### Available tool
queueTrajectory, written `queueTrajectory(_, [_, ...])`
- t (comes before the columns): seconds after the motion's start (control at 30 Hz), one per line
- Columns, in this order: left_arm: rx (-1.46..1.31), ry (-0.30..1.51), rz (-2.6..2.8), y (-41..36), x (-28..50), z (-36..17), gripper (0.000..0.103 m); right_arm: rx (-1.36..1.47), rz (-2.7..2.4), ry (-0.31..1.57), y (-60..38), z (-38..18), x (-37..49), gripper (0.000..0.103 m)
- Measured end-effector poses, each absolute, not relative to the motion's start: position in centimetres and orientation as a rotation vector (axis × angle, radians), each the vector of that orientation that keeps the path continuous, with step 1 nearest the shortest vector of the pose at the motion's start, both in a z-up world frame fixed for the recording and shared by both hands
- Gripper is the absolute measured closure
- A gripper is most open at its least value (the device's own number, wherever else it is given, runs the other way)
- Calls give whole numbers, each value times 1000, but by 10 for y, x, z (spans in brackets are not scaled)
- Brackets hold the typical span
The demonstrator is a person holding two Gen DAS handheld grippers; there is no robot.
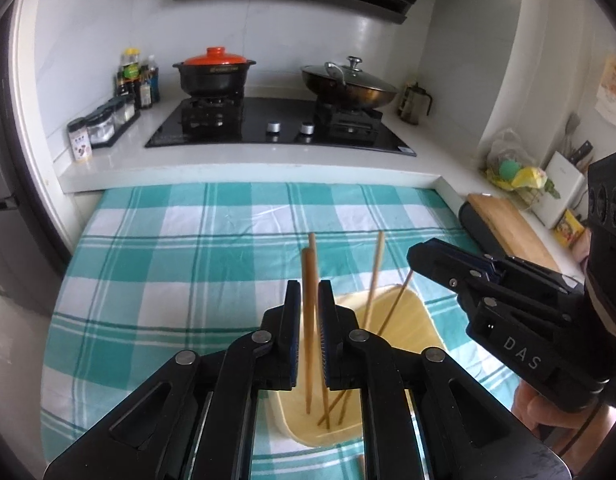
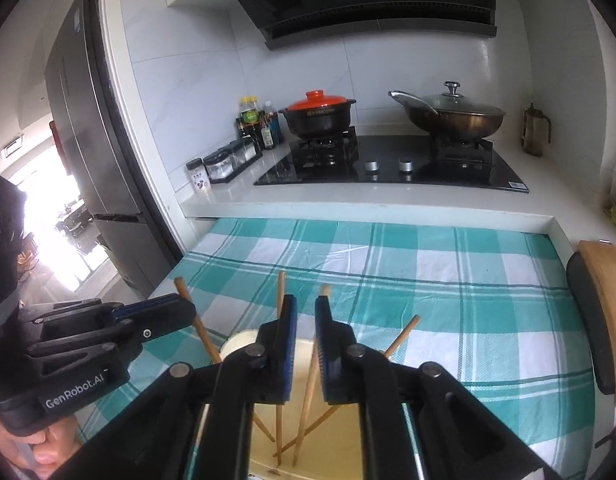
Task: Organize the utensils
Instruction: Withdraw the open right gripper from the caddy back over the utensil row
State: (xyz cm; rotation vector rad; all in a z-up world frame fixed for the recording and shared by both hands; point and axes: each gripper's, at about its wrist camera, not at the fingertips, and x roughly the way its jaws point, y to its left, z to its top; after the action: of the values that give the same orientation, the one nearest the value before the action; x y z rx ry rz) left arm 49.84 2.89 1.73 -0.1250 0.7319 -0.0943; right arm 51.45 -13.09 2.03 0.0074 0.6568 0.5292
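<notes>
Chopsticks leaning out of the yellow holder block the way from above, while the checked cloth behind lies open up to the counter ledge.

Each camera rides just behind its own tongs, looking down along them, close above the yellow holder on the checked cloth. Both views share the stove beyond, and each catches the other tongs alongside.

Soft daylight fills both views, bright and even. In the right wrist view a doorway at the left edge is blown out to white, and glare washes the fridge beside it. The wall tiles carry a pale sheen. Fisheye distortion bends the worktop edge and darkens every corner. Focus is fairly sharp, with slight softness toward the rims.
</notes>
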Motion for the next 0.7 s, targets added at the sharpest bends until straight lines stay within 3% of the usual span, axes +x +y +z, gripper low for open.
queueTrajectory(0.03, [-118, 725, -87, 30, 494, 19, 68, 7, 527, 641, -133, 20, 512, 58])
queueTrajectory(0.07, [-113, 714, -80, 32, 488, 22, 49, 4, 525, 617, -135, 23, 505, 50])
queueTrajectory(0.13, [-98, 679, -73, 38, 472, 29, 38, -20, 524, 594, -137, 30, 493, 50])
queueTrajectory(0.37, [22, 745, -153, 62, 378, 21, 22, -163, 519, 602, -164, 24, 411, 50])
queueTrajectory(0.7, [-12, 751, -150, 66, 238, -31, 12, -315, 445, 653, -206, -45, 254, 50])
